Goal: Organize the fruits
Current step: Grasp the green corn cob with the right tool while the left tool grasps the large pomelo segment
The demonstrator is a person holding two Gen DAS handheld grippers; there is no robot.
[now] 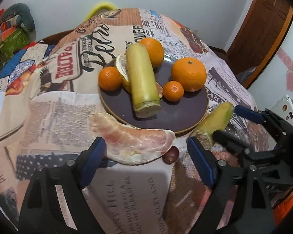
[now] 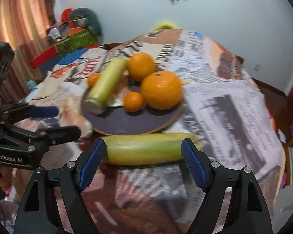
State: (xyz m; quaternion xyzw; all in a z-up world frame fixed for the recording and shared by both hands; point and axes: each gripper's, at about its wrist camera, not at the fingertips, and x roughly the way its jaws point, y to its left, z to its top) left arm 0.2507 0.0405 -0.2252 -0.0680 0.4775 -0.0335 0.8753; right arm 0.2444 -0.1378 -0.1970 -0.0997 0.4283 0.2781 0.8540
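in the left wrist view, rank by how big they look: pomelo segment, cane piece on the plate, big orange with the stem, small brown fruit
1. pomelo segment, though nearest the camera
2. cane piece
3. big orange
4. small brown fruit, partly hidden

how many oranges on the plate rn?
4, all on the plate: small left, big back, big right, small front-centre. None look hidden.

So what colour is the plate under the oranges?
The plate is dark purple with a tan rim, clearest in the left wrist view.
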